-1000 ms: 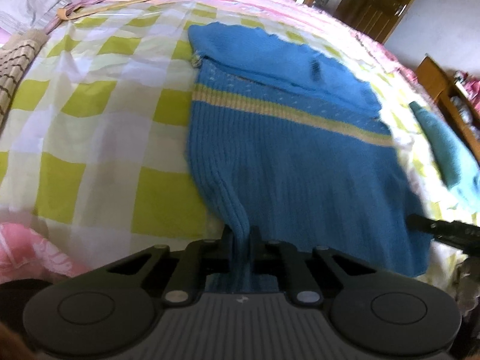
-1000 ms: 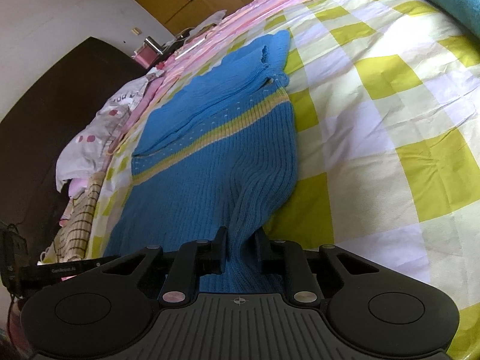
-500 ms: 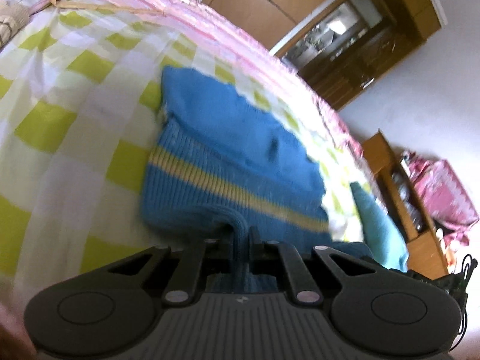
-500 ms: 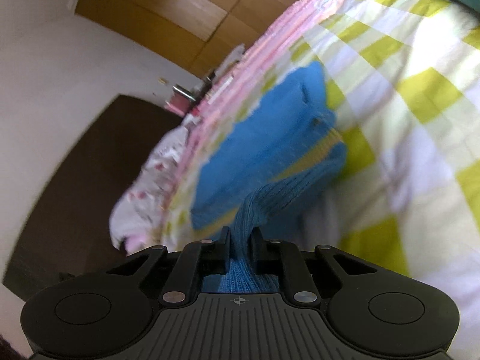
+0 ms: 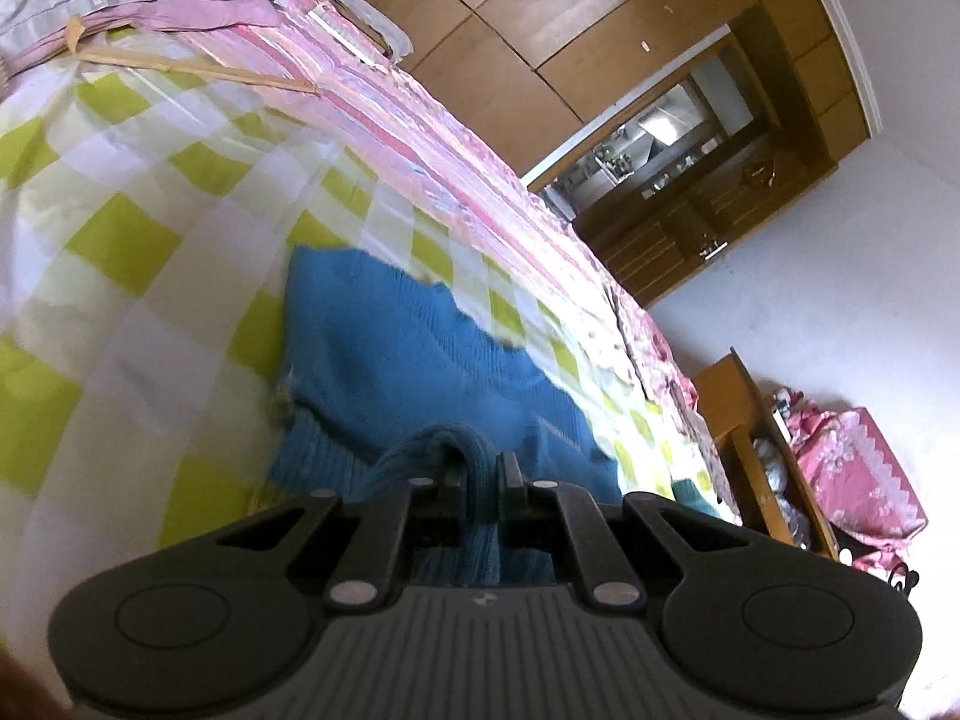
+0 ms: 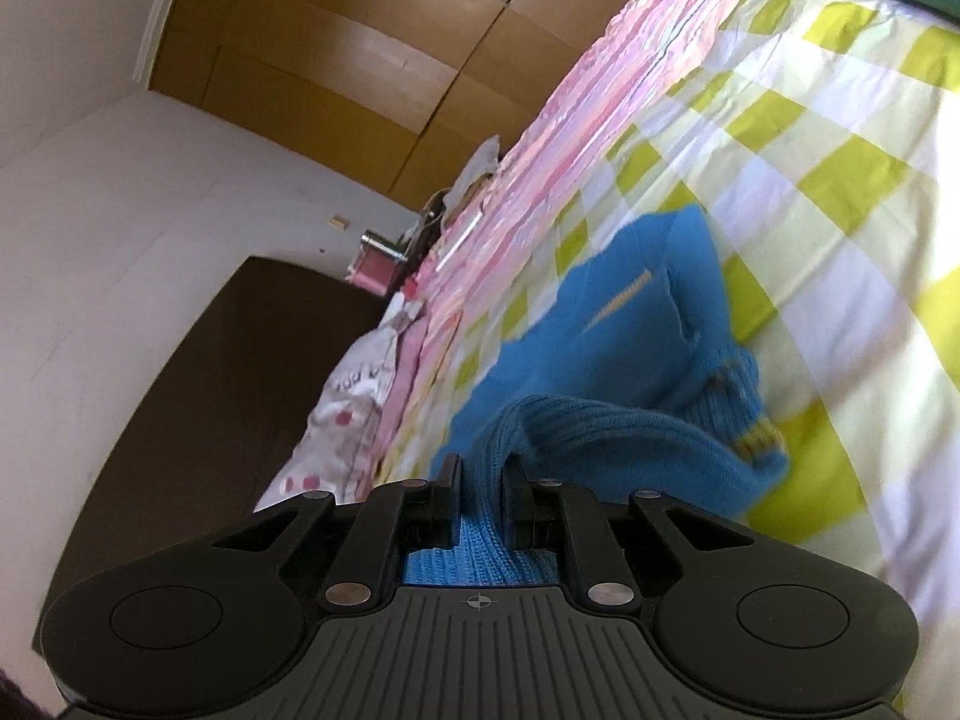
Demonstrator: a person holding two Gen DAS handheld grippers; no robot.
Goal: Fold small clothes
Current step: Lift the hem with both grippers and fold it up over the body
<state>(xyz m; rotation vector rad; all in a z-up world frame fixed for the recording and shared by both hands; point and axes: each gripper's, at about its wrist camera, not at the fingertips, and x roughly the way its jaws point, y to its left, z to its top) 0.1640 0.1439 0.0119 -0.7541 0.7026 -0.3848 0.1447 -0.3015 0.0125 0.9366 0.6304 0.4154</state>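
The left tongs [image 5: 480,474] are clamping a bunched fold of one blue ribbed-knit sweater [image 5: 390,354], and the right tongs [image 6: 482,480] are pinching another ridge of the same knit [image 6: 630,324]. Both are tilting slightly downward, with the gripped hem arching up just ahead of their tips. Beyond the tips, the rest of the sweater is lying flat on the bed's smooth yellow-and-white checked sheet [image 5: 138,240]. Farther off, a pink striped cover [image 5: 420,114] is running along the bed's edge, with wooden wardrobe panels [image 5: 540,12] behind it.
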